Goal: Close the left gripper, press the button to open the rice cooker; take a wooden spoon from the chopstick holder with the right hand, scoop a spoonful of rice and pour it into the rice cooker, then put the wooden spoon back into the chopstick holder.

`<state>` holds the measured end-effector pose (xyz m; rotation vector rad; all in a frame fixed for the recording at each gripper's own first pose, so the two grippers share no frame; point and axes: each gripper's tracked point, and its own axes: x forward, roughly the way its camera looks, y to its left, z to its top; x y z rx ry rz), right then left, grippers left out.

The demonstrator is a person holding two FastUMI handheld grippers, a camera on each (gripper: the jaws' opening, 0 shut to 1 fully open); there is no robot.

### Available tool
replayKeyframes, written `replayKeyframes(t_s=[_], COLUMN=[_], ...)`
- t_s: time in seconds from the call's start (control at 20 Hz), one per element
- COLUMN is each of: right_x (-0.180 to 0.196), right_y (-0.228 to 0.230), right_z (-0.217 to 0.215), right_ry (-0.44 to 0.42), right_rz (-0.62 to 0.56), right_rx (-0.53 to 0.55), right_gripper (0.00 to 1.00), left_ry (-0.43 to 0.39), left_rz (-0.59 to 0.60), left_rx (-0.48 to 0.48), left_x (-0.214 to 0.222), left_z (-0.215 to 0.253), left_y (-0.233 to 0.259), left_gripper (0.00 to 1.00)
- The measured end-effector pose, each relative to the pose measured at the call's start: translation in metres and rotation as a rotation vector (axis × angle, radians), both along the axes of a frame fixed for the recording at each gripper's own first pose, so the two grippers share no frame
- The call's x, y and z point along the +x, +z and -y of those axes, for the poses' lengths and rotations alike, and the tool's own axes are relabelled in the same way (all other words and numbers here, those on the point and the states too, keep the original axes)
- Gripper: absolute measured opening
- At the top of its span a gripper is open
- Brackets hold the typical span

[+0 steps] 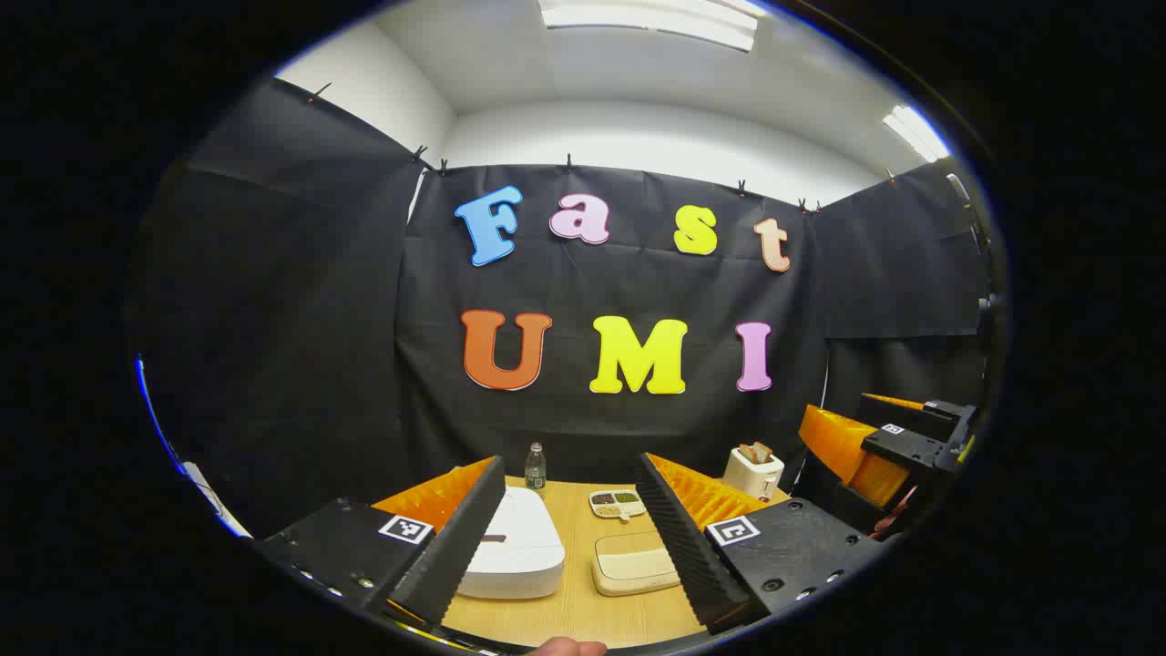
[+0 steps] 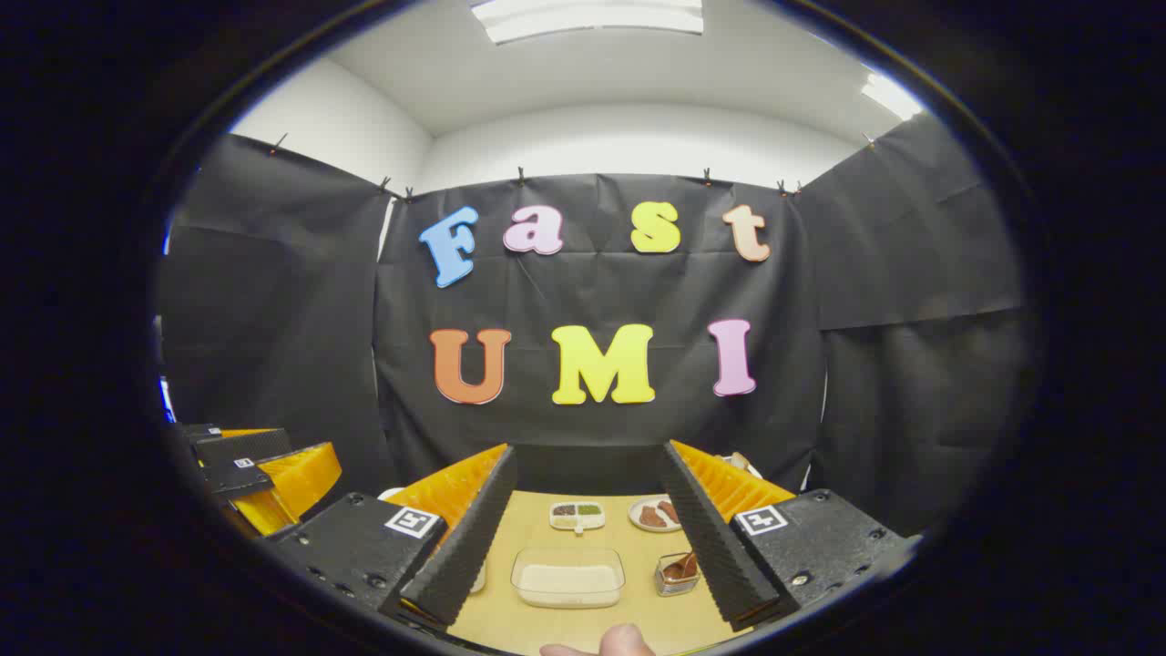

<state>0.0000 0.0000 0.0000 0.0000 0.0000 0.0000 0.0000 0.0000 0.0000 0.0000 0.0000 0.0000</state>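
Note:
The white rice cooker (image 1: 510, 547) stands lid down on the wooden table (image 1: 574, 610), low between my left gripper's fingers. My left gripper (image 1: 570, 460) hangs above the table, open and holding nothing. Right of the cooker lies a clear box of rice (image 1: 633, 563), which the right gripper view also has as the rice box (image 2: 567, 576) at centre. My right gripper (image 2: 589, 448) is open and empty too. Beside its right finger stands a small clear chopstick holder (image 2: 679, 572) with a wooden spoon in it. A white edge of the cooker (image 2: 478, 579) peeks past the left finger.
A divided dish of grains (image 1: 617, 502), a green bottle (image 1: 535, 466) and a toaster with bread (image 1: 753, 469) stand at the back. The right gripper's body (image 1: 897, 446) hangs at the right. A plate of brown pieces (image 2: 654, 515) sits behind the holder. A fingertip (image 2: 624, 640) shows at the bottom.

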Motion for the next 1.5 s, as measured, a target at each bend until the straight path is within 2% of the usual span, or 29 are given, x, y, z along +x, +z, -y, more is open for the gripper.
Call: replayKeyframes(t_s=[0.4, 1.0, 1.5], right_x=[0.012, 0.023, 0.045], right_y=[-0.003, -0.008, -0.020], right_z=[0.008, 0.008, 0.017], right_ry=[0.004, 0.016, 0.015], right_rz=[-0.014, -0.028, -0.052], right_rx=[0.020, 0.016, 0.032], right_gripper=[1.00, 1.00, 1.00], left_ry=[0.009, 0.079, 0.104], left_rz=[0.013, 0.032, -0.053], left_rx=[-0.014, -0.023, 0.009], left_x=[0.004, 0.015, 0.034], left_z=[-0.001, -0.007, -0.015], left_y=[0.001, -0.006, -0.034], left_gripper=[0.94, 0.94, 0.94])
